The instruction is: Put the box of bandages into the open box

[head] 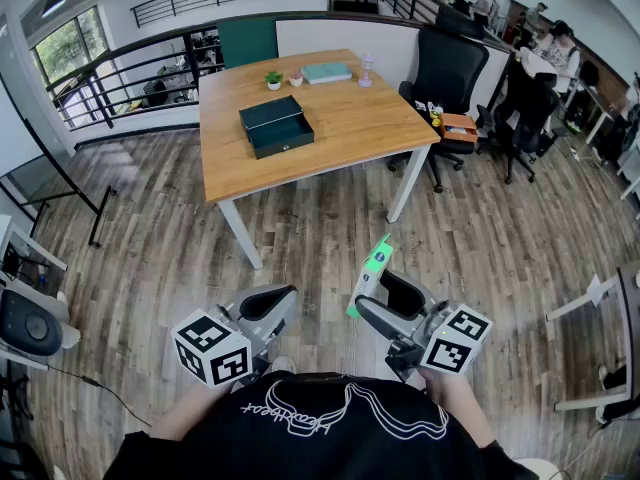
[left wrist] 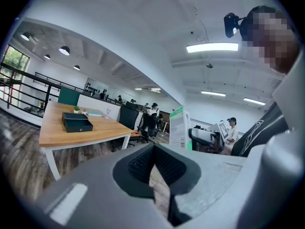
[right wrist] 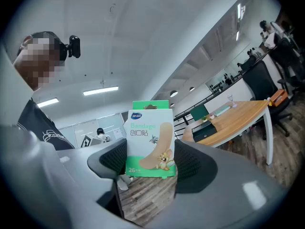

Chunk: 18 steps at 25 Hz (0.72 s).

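Observation:
A green and white box of bandages [head: 371,266] stands upright between the jaws of my right gripper [head: 378,293], which is shut on its lower part. In the right gripper view the bandage box [right wrist: 149,140] fills the gap between the black pads [right wrist: 190,163]. The open box [head: 277,126], dark with its lid raised, sits on a wooden table [head: 360,118] far ahead. My left gripper [head: 283,296] is held low beside the right one, shut and empty. From the left gripper view the open box [left wrist: 76,122] shows far left and the bandage box [left wrist: 177,128] to the right.
A small plant [head: 273,78], a teal book [head: 327,71] and a glass stand at the table's far edge. Black office chairs [head: 447,68] are at its right, with people beyond. A white table [head: 600,298] is at the right, equipment [head: 25,323] at the left.

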### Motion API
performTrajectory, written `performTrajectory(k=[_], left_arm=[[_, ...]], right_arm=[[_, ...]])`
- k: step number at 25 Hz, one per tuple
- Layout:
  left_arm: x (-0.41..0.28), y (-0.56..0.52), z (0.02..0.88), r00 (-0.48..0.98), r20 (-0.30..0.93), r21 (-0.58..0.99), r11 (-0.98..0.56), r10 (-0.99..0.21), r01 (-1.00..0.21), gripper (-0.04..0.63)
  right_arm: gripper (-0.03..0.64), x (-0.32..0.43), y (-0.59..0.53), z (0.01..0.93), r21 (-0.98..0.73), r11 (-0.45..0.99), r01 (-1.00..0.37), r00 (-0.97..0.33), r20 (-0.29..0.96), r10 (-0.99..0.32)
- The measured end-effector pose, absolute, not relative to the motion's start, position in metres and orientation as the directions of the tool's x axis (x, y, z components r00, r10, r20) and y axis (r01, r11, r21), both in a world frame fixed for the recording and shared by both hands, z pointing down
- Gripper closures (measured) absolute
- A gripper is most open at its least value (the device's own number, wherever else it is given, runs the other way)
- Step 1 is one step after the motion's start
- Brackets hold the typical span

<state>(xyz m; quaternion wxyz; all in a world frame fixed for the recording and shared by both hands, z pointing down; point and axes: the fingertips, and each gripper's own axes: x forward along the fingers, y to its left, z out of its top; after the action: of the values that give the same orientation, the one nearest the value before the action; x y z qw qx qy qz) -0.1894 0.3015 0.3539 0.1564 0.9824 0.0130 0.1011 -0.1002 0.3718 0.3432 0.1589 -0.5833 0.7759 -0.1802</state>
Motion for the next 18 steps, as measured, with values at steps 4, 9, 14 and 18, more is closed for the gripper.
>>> performTrajectory(k=[4,9,14,18], left_arm=[[-0.189,0.304,0.357,0.979,0.192,0.307,-0.952,0.07,0.008,0.595],[-0.186,0.306,0.36,0.979,0.19,0.308,-0.952,0.067,0.006,0.595],[-0.181,0.302,0.365,0.98,0.19,0.319,-0.948,0.066,0.002,0.595],[-0.174,0.296,0.371,0.98,0.187,0.322,-0.947,0.071,0.007,0.595]], right_arm=[[0.284,-0.102,0.374,0.344,-0.46,0.248,-0.852,-0.257,-0.044,-0.965],[0.284,-0.099,0.377,0.345,-0.45,0.25,-0.858,-0.258,-0.045,-0.965],[0.282,-0.094,0.376,0.346,-0.461,0.245,-0.853,-0.243,-0.065,-0.968],[0.283,-0.087,0.368,0.354,-0.473,0.238,-0.848,-0.239,-0.059,-0.969]])
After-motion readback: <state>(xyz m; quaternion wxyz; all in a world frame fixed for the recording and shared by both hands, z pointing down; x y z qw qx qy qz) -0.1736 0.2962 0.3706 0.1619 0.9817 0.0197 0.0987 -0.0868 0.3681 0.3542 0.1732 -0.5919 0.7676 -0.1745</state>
